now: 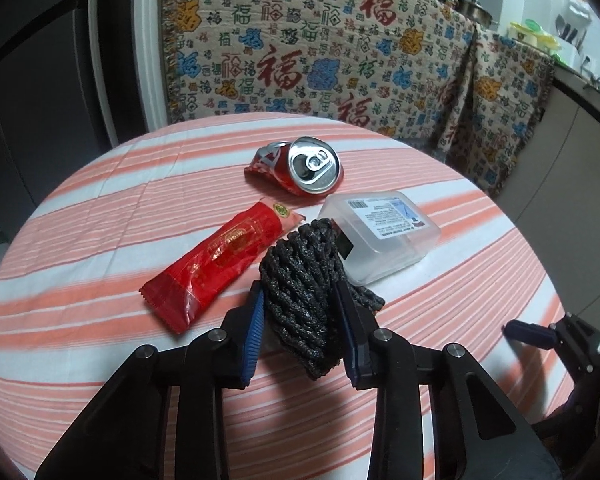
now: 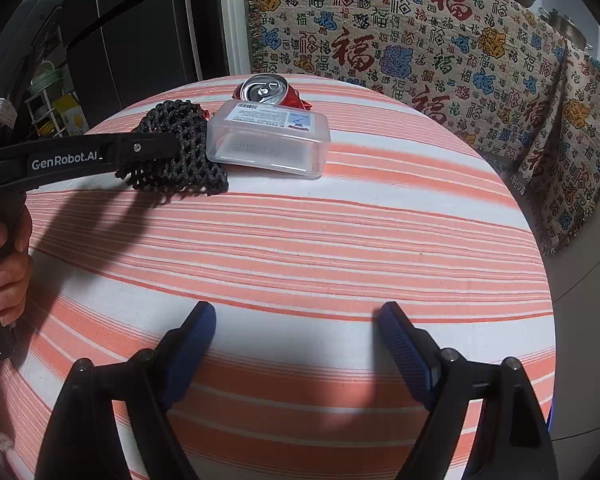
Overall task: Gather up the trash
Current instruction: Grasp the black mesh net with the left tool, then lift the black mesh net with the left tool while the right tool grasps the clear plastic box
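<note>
"GenRobot.AI" lettering on left hand-held gripper (image 2: 168,148)

both wrist views share striped table (image 1: 100,184).

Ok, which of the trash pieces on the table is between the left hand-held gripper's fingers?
The black mesh bundle, squeezed by the left hand-held gripper. The red wrapper, crushed can and clear plastic box lie untouched on the striped tablecloth.
</note>
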{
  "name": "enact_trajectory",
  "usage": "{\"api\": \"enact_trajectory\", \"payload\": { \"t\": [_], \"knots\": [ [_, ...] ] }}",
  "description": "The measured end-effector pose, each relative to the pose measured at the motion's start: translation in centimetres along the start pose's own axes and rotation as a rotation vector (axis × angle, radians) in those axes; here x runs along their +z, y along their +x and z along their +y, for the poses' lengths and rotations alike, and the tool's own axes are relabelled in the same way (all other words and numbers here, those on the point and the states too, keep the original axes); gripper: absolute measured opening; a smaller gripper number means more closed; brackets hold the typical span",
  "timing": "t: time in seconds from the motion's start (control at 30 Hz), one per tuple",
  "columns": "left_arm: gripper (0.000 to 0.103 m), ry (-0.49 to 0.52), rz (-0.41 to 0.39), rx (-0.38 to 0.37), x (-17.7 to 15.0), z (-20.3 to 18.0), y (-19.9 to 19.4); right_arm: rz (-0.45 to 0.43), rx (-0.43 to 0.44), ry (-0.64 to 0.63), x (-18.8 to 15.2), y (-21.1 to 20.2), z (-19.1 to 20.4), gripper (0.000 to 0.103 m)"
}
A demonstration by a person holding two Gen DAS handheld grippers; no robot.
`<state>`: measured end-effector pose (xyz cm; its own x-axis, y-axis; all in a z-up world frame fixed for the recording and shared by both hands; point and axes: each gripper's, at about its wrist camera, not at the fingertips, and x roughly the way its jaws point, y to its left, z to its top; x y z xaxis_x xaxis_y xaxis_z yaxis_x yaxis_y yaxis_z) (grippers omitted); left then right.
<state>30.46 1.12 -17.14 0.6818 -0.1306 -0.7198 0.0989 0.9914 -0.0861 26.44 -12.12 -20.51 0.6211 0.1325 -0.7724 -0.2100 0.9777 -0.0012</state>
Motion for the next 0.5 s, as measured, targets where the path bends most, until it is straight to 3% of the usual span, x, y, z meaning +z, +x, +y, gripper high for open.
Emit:
{"api": "enact_trajectory", "payload": {
  "t": [0.23,0.4,0.5],
  "knots": [
    [0.019,0.016,0.018,-0.049,-0.6,0.1,-1.0,0.0,0.0,0.0,0.0,-0.1,0.0,0.086],
    [0.018,0.051,0.065,-0.092,-1.3,0.4,-3.3,0.001,0.0,0.0,0.0,-0.1,0.0,0.086],
    [0.019,0.112,0.085,-0.061,-2.6,0.5,-5.2,0.001,-0.001,0.0,0.1,-0.1,0.0,0.086]
  ]
}}
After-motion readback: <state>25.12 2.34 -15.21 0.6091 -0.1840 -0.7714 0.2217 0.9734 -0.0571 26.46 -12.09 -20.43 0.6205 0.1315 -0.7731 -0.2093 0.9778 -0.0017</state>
